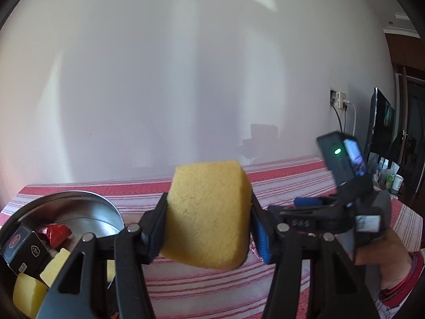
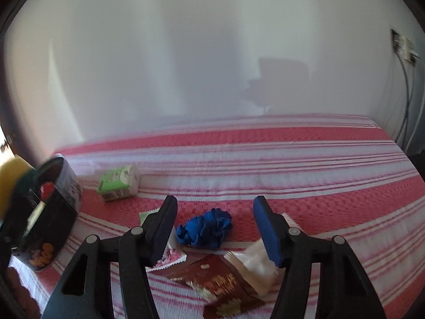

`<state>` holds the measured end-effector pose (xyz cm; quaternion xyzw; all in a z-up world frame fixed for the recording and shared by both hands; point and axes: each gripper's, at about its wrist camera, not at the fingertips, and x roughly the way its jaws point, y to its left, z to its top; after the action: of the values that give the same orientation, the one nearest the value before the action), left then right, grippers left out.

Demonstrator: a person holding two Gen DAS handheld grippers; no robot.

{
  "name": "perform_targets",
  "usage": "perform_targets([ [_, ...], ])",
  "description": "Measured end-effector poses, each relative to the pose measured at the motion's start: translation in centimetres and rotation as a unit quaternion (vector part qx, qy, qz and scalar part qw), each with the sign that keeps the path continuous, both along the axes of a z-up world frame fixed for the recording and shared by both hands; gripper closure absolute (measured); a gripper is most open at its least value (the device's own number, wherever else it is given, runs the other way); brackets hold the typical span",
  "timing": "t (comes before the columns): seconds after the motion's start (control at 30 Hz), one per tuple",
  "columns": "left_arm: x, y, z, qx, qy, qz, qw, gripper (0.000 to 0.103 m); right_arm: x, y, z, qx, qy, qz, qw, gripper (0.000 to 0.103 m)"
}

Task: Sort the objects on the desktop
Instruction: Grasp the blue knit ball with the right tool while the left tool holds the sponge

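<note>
At the far left of the left wrist view sits a round, shiny metal tin (image 1: 106, 202) on the red-and-white striped cloth (image 1: 212, 287). It already holds a black box (image 1: 26, 252), a red foil-wrapped piece (image 1: 55, 234) and pale yellow sponge blocks (image 1: 26, 292), so it looks to be the collecting place for sorted things. Just to its right, the left gripper (image 1: 207, 228) is clamped on a yellow sponge cube (image 1: 207, 215), its pads pressing both sides and holding it clear of the cloth, probably to carry it over to the tin.

In the right wrist view a green-and-white tissue pack (image 2: 119, 183) lies near the tin. Further right, the right gripper (image 2: 215, 228) hovers with its fingers apart and nothing gripped. A crumpled blue cloth bundle (image 2: 204, 228) lies on the table between them, likely the next pick. Below it lie a pink-patterned sachet (image 2: 170, 256), a dark red snack wrapper (image 2: 217, 284) and a pale translucent packet (image 2: 257, 265), unsorted.
</note>
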<state>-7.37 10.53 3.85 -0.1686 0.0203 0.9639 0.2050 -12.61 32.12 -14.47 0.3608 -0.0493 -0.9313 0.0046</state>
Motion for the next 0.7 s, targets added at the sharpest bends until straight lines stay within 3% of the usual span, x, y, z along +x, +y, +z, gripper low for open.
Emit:
perform_targets([
  [0.17,-0.9,-0.3,0.1,0.009,-0.016,0.001,0.9998,0.046,-2.0,-1.0,-2.7,-0.004,-0.063,0.014,0.998,0.043],
  [0.43,-0.6,0.1,-0.1,0.004,-0.013,0.001,0.9999,0.046,-1.3,-1.3,-2.6,-0.011,-0.051,0.014,0.999,0.048],
  [0.5,-0.5,0.1,-0.2,0.01,-0.015,0.0,0.9998,0.046,-0.8,-0.9,-2.0,-0.012,-0.031,0.007,0.999,0.048],
  [0.7,-0.4,-0.3,-0.2,0.019,-0.012,0.014,0.9996,0.046,2.9,-1.5,0.5,0.0,0.093,-0.009,0.996,0.048],
])
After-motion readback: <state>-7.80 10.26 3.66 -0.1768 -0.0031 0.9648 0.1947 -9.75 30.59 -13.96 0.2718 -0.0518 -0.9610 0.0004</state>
